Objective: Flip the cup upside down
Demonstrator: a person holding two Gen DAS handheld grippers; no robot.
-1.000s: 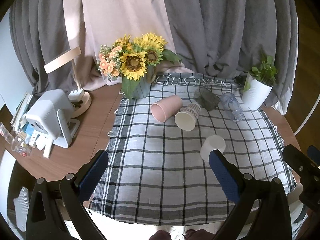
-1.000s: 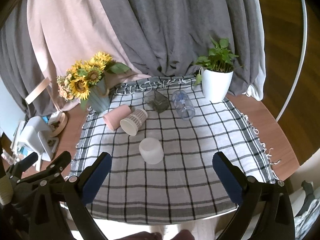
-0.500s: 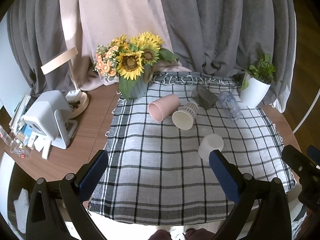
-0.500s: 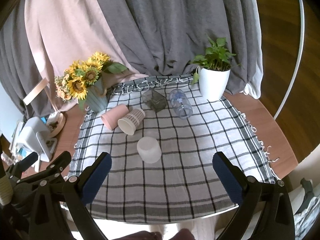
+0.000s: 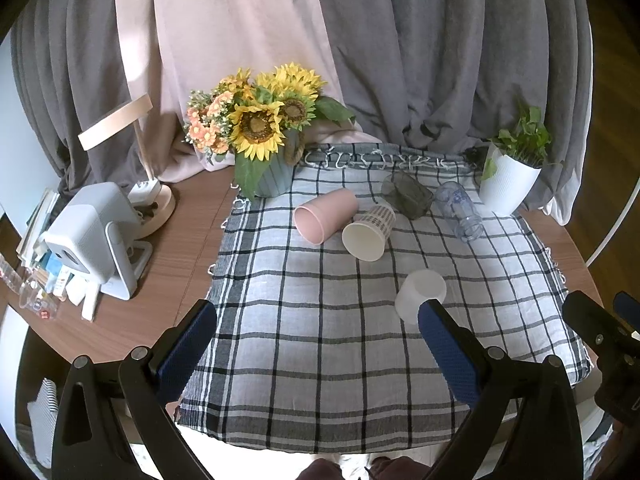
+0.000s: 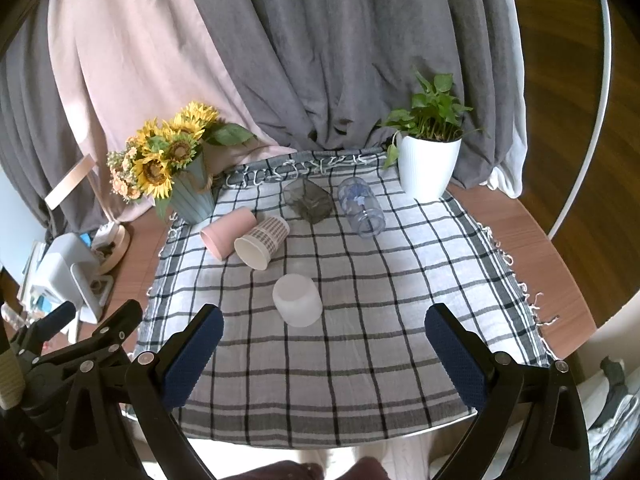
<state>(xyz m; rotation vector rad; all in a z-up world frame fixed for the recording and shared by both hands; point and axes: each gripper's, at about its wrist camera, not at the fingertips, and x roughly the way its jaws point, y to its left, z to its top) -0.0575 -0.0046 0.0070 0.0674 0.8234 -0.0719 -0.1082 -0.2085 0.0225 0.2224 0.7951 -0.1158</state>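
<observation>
A frosted white cup (image 5: 420,294) (image 6: 297,299) stands upside down on the checked cloth (image 5: 320,340) (image 6: 360,360). Behind it lie on their sides a pink cup (image 5: 325,215) (image 6: 228,232), a checked paper cup (image 5: 369,231) (image 6: 262,241), a dark glass (image 5: 407,195) (image 6: 309,201) and a clear bluish cup (image 5: 458,210) (image 6: 361,207). My left gripper (image 5: 316,344) is open and empty above the cloth's near edge. My right gripper (image 6: 324,354) is open and empty, the white cup a little beyond its jaws.
A sunflower vase (image 5: 272,176) (image 6: 192,196) stands at the cloth's back left, a white plant pot (image 5: 508,184) (image 6: 428,168) at the back right. A white device (image 5: 96,236) and a lamp base (image 5: 156,204) sit on the wooden table at left. Curtains hang behind.
Both grippers have drawn back and risen slightly, so the table looks a little farther. No object has moved.
</observation>
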